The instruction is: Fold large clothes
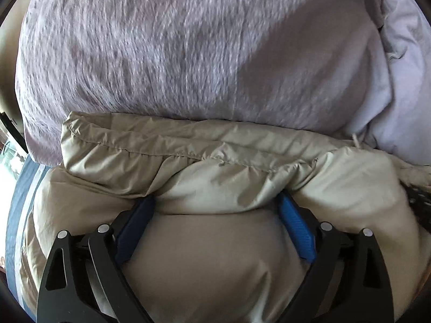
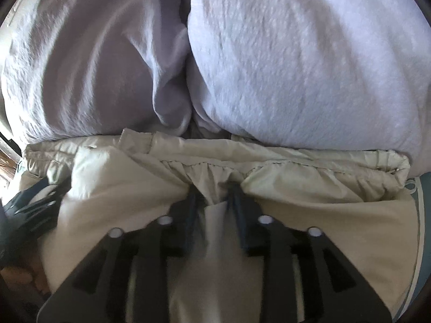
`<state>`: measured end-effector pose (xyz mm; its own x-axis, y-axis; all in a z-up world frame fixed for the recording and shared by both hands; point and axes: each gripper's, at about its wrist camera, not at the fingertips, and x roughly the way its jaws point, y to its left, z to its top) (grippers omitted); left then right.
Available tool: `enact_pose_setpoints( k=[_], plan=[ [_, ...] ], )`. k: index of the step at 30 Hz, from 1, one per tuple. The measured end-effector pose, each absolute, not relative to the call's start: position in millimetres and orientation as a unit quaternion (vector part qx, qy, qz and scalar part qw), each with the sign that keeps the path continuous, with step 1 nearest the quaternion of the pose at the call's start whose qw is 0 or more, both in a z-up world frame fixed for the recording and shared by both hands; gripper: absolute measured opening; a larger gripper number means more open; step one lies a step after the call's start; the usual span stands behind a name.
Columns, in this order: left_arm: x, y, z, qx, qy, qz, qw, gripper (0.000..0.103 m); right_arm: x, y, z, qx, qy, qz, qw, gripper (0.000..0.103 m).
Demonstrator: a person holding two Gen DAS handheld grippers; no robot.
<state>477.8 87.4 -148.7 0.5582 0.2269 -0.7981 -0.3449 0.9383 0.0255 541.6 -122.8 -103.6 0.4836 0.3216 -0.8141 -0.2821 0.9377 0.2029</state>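
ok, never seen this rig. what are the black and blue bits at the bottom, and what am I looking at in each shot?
No robot here: a person holds a two-finger gripper in each hand, each with a fisheye camera looking along its fingers. The black arms with blue pads are those fingers.

Left wrist view: the left gripper stands wide open, its pads pressed into a puffy beige padded jacket.

Right wrist view: the right gripper is nearly closed, pinching a fold of the same jacket near its gathered seam. The left gripper shows blurred at that picture's left edge.

Behind the jacket lies a fuzzy pale lilac blanket or bedding; beneath it a blue cloth with a pale stripe.
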Motion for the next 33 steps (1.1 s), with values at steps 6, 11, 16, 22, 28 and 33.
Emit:
enact_pose_setpoints(
  k=[6,11,16,22,28,33],
  plan=[
    [483,83,-166,-0.071,0.440,0.166,0.880,0.097,524,-164,-86,0.047,0.429,0.169,0.886,0.049],
    [484,83,-178,-0.075,0.441,0.167,0.879,0.097,516,-203,-89,0.057,0.423,0.119,0.896,0.050],
    [484,88,-186,-0.077,0.441,0.166,0.879,0.098,511,-211,-101,0.040,0.432,0.086,0.897,0.050],
    [481,87,-183,-0.079,0.450,0.165,0.874,0.098,510,-206,-118,0.018,0.435,0.071,0.897,0.052],
    [480,87,-186,-0.079,0.448,0.165,0.875,0.099,518,-198,-137,0.011,0.440,0.063,0.896,0.056],
    [477,85,-188,-0.079,0.447,0.165,0.876,0.099,525,-192,-151,0.006,0.439,0.060,0.896,0.058]
  ],
)
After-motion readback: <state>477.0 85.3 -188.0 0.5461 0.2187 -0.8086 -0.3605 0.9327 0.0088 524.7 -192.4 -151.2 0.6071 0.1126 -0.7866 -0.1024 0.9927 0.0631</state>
